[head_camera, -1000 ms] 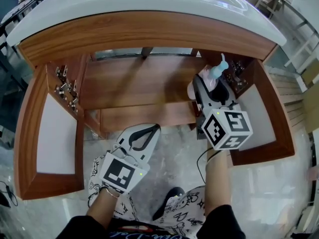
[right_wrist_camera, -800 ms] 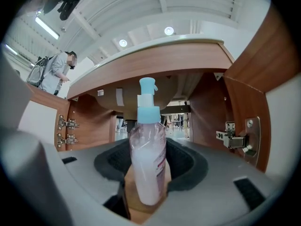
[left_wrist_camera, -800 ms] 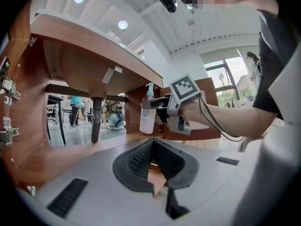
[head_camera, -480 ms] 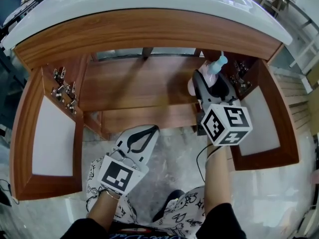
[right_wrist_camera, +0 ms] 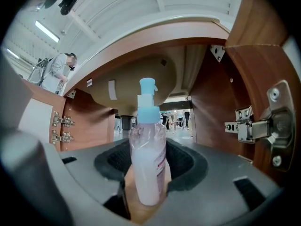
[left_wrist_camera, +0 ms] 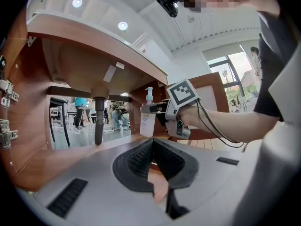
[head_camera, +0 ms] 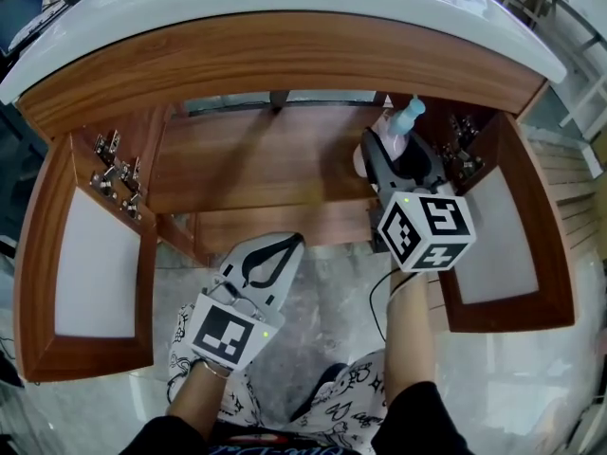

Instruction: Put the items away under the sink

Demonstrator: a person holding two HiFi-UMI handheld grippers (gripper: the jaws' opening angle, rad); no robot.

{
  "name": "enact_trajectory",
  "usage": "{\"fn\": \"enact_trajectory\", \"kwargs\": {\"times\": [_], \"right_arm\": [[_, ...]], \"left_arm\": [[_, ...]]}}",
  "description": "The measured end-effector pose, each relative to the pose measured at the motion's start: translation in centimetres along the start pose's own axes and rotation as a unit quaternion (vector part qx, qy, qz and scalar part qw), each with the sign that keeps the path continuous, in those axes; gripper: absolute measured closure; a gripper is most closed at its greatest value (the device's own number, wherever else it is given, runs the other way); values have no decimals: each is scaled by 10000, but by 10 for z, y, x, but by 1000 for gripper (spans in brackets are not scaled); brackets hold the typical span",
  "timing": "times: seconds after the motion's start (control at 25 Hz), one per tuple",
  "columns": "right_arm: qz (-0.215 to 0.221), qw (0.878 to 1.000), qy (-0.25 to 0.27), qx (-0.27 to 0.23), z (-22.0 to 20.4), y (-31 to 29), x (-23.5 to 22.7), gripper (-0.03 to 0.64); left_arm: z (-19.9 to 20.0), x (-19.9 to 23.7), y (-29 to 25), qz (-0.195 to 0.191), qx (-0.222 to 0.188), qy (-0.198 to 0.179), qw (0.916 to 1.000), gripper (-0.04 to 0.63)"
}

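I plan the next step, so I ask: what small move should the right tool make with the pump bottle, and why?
Probably lower the right tool slightly until the pump bottle rests on the cabinet floor. The bottle stands upright, clamped in the jaws, already inside the cabinet near its right wall; whether its base touches the wood cannot be seen.

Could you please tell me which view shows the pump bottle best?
The right gripper view: the pump bottle stands upright and central, clamped in the right gripper. The head view shows mainly its blue pump; the left gripper view shows it small, side-on.
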State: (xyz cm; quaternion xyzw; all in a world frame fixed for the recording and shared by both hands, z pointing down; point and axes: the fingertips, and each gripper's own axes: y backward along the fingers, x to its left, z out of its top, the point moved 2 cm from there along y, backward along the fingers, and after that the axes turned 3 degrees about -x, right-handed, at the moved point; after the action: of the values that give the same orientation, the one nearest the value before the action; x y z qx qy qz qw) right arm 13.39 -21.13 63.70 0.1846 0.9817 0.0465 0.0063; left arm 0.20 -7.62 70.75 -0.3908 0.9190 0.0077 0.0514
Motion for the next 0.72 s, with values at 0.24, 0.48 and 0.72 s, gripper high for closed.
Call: {"fn": "enact_trajectory", "kwargs": {"times": [0.24, 0.48, 0.72], "right_arm": [[-12, 10000, 79, -10, -4, -8, 0, 402], [9, 10000, 67, 57, -12, -13, -1, 402], [15, 9998, 113, 146, -19, -17, -2, 402]], "left_arm": [[-1, 5, 0, 19, -16, 190, 9998, 588], [-3, 10, 3, 138, 54, 119, 9998, 588], [-5, 16, 6, 240, 102, 107, 9996, 588]]}}
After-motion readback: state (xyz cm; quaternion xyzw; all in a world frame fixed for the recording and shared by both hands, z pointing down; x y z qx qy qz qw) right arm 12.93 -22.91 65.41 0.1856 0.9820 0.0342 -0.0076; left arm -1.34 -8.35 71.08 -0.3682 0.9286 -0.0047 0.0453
